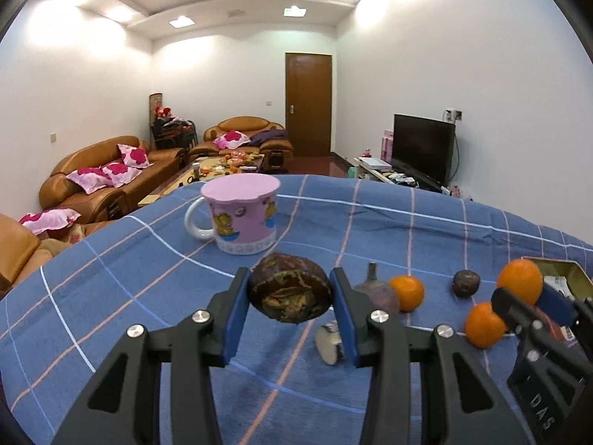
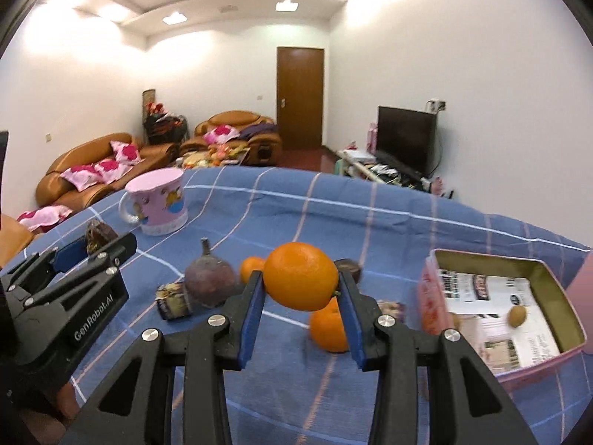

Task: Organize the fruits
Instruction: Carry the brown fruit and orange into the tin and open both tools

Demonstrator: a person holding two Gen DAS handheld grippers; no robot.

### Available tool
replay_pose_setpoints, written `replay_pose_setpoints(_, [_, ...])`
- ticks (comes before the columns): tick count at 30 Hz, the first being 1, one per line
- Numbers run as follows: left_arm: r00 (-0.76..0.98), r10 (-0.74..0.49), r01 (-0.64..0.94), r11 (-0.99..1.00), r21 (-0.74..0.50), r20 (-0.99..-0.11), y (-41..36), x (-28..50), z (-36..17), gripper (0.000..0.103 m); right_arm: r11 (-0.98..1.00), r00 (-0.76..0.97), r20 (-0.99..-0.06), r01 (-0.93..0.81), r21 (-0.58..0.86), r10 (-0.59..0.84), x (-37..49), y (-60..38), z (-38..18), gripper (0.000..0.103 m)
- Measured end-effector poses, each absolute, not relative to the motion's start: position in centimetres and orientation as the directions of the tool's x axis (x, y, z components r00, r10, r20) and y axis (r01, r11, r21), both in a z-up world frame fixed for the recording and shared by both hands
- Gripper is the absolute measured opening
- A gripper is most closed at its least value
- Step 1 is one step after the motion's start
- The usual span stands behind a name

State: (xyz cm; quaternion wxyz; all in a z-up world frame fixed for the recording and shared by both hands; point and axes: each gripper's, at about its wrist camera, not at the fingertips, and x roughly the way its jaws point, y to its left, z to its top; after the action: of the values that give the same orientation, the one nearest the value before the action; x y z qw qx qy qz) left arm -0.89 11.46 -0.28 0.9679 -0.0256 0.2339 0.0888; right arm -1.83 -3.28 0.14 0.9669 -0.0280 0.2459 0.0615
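Note:
My left gripper (image 1: 290,278) is shut on a dark brown, wrinkled fruit (image 1: 291,296), held just above the blue checked cloth (image 1: 148,296). My right gripper (image 2: 301,278) is shut on an orange (image 2: 300,274), lifted off the cloth. Below it lies a second orange (image 2: 328,328), with a third orange (image 2: 251,267) further back. A purple fruit with a stem (image 2: 209,278) and a small dark fruit (image 2: 348,265) rest nearby. To the right stands an open pink tin (image 2: 500,263) lined with paper, with a small brown fruit (image 2: 517,315) inside.
A pink mug (image 1: 242,215) stands on the cloth behind the left gripper. A cut piece of fruit (image 1: 328,339) lies under the left gripper's right finger. Beyond the table's far edge are brown sofas (image 1: 107,174), a door and a television (image 1: 422,148).

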Motion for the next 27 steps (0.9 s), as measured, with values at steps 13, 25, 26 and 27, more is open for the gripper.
replay_pose_setpoints(13, [0.885,0.104,-0.093,0.995,0.047,-0.454,7.0,-1.2,-0.1,0.045,0.996,0.888,-0.459,-0.063,-0.062,0.027,-2.8,-6.7,0.2,0.042])
replay_pose_setpoints(25, [0.898,0.055,-0.017,0.996,0.091,-0.437,2.0,-1.7,0.2,0.045,0.997,0.893,-0.449,-0.013,-0.072,-0.021,-3.8,-10.3,0.3,0.042])
replay_pose_setpoints(26, [0.898,0.052,-0.012,0.996,0.094,-0.437,1.7,-1.7,0.3,0.045,0.998,0.894,-0.448,-0.006,-0.07,-0.026,-3.9,-10.8,0.3,0.042])
replay_pose_setpoints(27, [0.898,0.048,-0.006,0.995,0.097,-0.438,1.2,-1.7,0.3,0.045,0.998,0.894,-0.447,-0.001,-0.067,-0.029,-3.9,-11.2,0.4,0.042])
